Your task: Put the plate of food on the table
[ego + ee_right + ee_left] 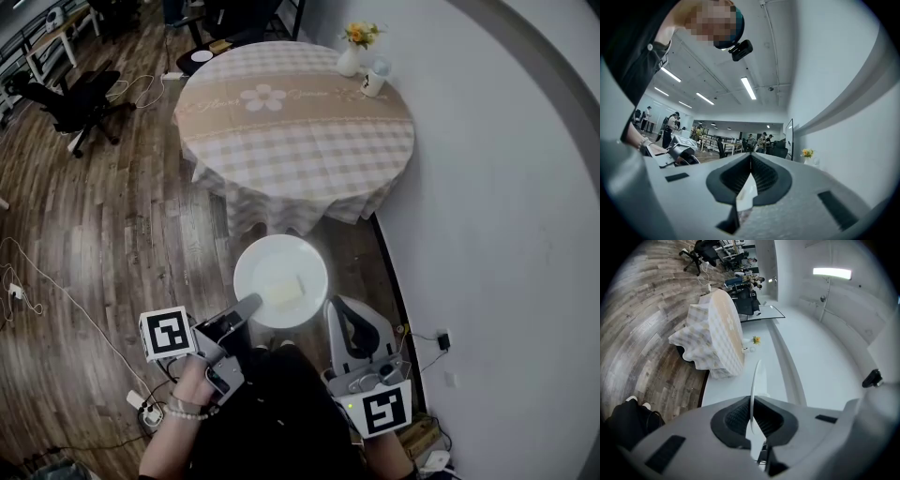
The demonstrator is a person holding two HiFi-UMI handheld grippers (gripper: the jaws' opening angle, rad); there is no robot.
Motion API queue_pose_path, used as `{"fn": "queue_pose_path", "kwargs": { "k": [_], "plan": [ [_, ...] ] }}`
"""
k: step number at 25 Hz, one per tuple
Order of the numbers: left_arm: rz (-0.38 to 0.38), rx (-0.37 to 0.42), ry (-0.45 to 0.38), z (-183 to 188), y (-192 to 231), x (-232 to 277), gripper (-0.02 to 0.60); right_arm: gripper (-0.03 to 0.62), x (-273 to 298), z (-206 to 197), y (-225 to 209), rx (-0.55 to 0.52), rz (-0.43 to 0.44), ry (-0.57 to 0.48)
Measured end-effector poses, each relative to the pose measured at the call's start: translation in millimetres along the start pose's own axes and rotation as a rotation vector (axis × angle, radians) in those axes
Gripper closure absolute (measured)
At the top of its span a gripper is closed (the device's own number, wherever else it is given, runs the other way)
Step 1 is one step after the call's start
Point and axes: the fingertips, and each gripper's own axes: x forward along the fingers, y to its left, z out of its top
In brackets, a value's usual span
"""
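A: Where was the plate (279, 272)?
B: Midair, carry step. Left gripper (249, 304) clamped its rim at 7 o'clock. Right gripper (330, 309) jaws together, empty, at 4. Table (309, 141) sat at 12; next probably needed a level approach.

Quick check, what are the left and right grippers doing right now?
Left gripper: jaws shut on the rim of the plate.
Right gripper: jaws together at the tips; a white sliver shows lower between them, cannot tell what.
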Motion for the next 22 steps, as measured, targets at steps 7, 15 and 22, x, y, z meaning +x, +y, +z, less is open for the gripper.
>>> {"fn": "queue_pose_path", "kwargs": {
  "k": [7, 15, 22],
  "plan": [
    [0.004, 0.024, 0.018, 4.0, -3.1, -0.6, 0.574, 0.594, -0.1, -3.4, 3.7, -0.014, -0.009, 0.015],
    [0.009, 0.034, 0.018, 17.6, -7.5, 14.8, 0.574, 0.594, 18.0, -4.3, -15.5, -0.015, -0.01, 0.007],
    [0.001, 0.029, 0.005, 32.8, -13.1, 49.6, 0.574, 0.594, 41.6, -11.9, -45.4, -0.015, 0.021, 0.001]
  ]
}}
